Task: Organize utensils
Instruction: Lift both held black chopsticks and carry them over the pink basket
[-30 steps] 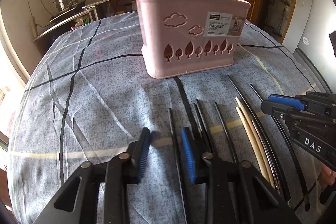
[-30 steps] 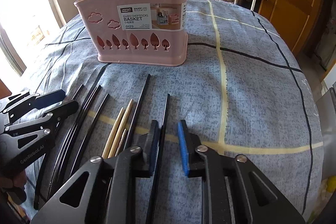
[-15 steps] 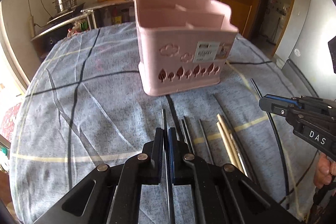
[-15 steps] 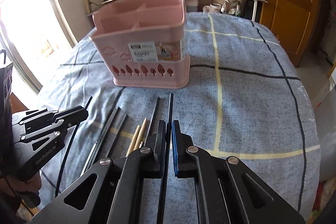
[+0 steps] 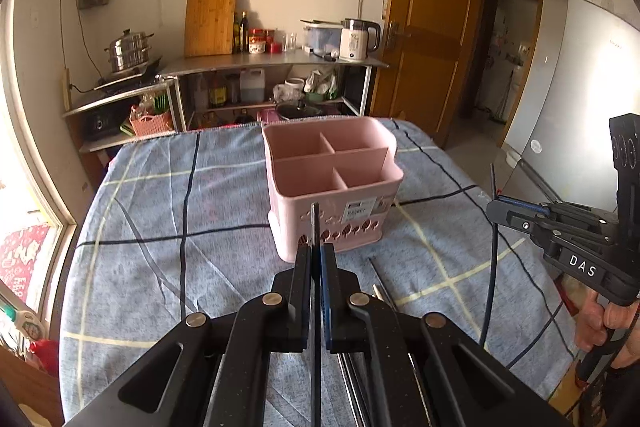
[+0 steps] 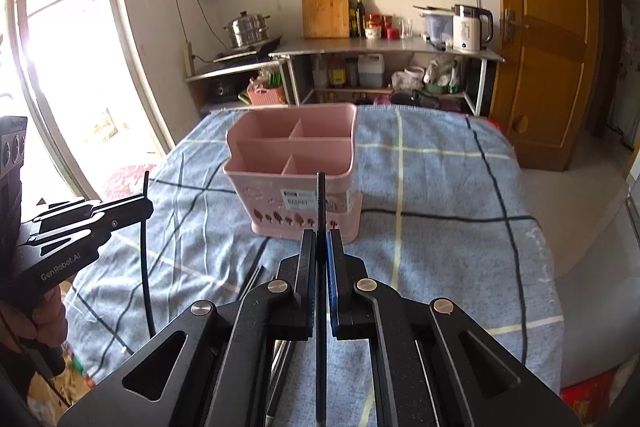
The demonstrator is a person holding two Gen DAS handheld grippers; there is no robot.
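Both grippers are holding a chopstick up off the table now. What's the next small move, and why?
Probably carry the left gripper forward over the pink basket: its black chopstick is clamped and lifted, and the basket's compartments look empty. The right gripper can follow.

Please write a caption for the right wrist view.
Right tongs shut on a black chopstick, raised before the pink basket.

The right tongs (image 5: 516, 211) carry white letters "DAS" on their black body. The left tongs (image 6: 120, 211) read "GenRobot.AI". The pink basket (image 5: 332, 171) wears a label reading "BASKET"; its smaller print is illegible.
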